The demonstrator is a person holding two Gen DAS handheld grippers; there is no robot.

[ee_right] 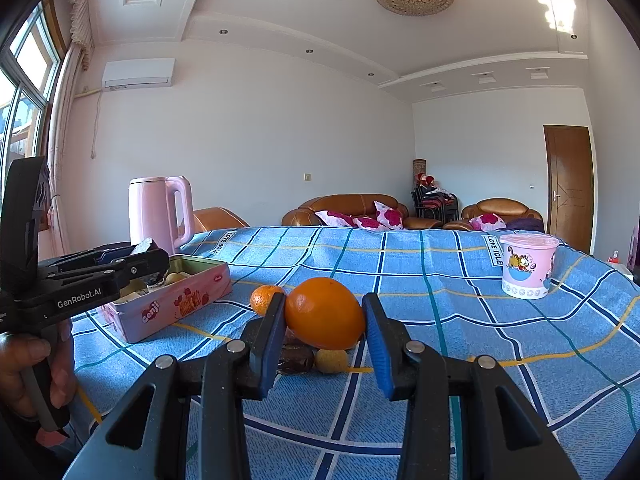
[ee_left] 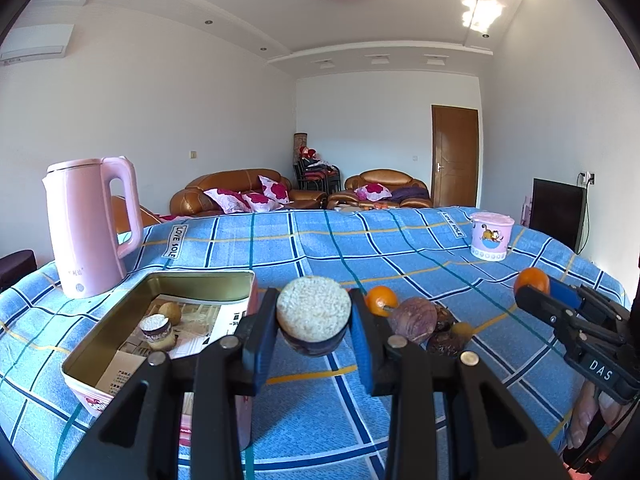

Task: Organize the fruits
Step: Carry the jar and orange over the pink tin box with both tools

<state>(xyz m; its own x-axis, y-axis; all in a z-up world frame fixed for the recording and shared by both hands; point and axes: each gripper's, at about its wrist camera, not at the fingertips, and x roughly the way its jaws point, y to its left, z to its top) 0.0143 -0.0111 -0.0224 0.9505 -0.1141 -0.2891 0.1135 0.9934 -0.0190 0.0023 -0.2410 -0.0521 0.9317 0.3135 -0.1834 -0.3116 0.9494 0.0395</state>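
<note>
— Nearest the left camera, the left claw [ee_left: 313,322] is clamped on a halved dark fruit [ee_left: 313,316], cut face up, held above the blue checked desk [ee_left: 400,248] just right of the pink tin [ee_left: 160,320].

— And the right claw [ee_right: 325,316]?

— It grips an orange [ee_right: 325,314] between both pads. A smaller orange [ee_right: 265,298] sits behind; dark fruits [ee_right: 296,358] and a yellow one [ee_right: 331,360] lie beneath. More pieces lie inside the tin.
</note>
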